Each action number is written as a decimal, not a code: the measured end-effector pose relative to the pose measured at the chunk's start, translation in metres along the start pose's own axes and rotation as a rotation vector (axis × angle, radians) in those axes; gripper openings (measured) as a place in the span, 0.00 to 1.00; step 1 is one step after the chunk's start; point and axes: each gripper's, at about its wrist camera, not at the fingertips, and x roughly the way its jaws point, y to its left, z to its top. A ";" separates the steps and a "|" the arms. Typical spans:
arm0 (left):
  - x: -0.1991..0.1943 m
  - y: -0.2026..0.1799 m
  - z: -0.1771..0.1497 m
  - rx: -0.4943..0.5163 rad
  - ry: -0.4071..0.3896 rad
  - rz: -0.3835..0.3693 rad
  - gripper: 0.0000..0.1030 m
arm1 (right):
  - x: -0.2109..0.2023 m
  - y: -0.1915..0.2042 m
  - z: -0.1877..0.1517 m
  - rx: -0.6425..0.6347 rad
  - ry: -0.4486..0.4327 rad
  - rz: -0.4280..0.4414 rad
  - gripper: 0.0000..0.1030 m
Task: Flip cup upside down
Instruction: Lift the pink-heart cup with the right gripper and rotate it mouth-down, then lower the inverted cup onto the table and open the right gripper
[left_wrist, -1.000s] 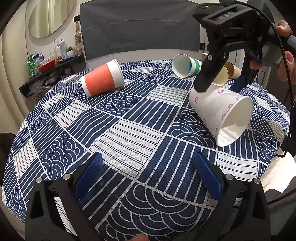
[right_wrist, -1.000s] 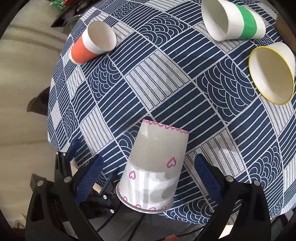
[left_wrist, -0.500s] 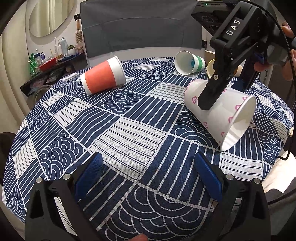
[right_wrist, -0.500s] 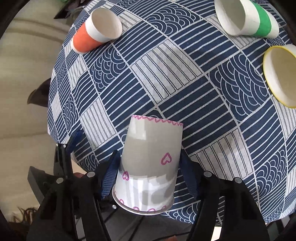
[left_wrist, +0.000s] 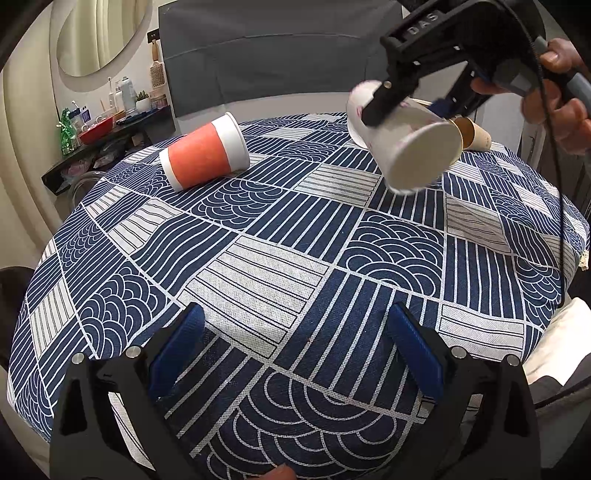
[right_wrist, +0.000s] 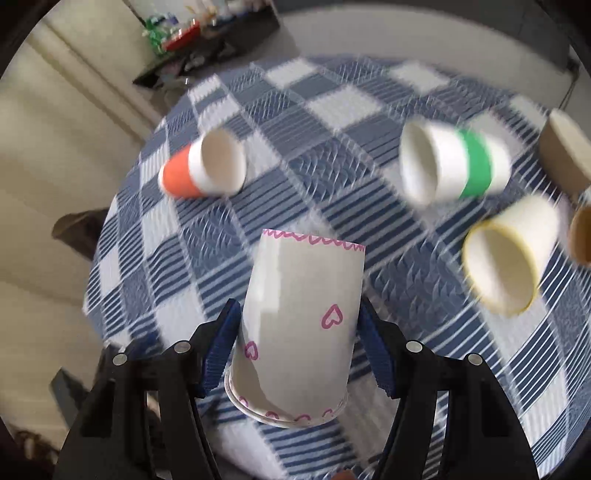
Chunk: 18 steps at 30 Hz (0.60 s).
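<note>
A white paper cup with pink hearts (right_wrist: 299, 317) is held in my right gripper (right_wrist: 297, 343), which is shut on its sides. The cup points away from the camera, base far, rim near. In the left wrist view the same cup (left_wrist: 410, 147) hangs in the air above the far right of the table, tilted with its mouth facing down toward me, clear of the cloth. My left gripper (left_wrist: 295, 343) is open and empty, low over the near part of the table.
The round table has a blue and white patterned cloth (left_wrist: 280, 258). An orange cup (left_wrist: 207, 151) lies on its side at the far left. A green-banded cup (right_wrist: 454, 166), a yellow-rimmed cup (right_wrist: 506, 254) and brown cups (right_wrist: 565, 151) lie at the right.
My right gripper closed on the heart cup, lifted it off the cloth and is swinging it; the right wrist view is now blurred. The left gripper has not moved.
</note>
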 end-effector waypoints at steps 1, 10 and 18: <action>0.000 0.000 0.000 0.000 0.000 -0.001 0.94 | -0.001 -0.001 0.002 -0.014 -0.044 -0.027 0.58; -0.003 -0.002 -0.001 0.014 -0.001 0.011 0.94 | 0.014 -0.006 0.013 -0.108 -0.262 -0.256 0.58; -0.002 0.000 -0.001 0.000 -0.003 0.013 0.94 | 0.022 0.007 -0.001 -0.205 -0.304 -0.340 0.58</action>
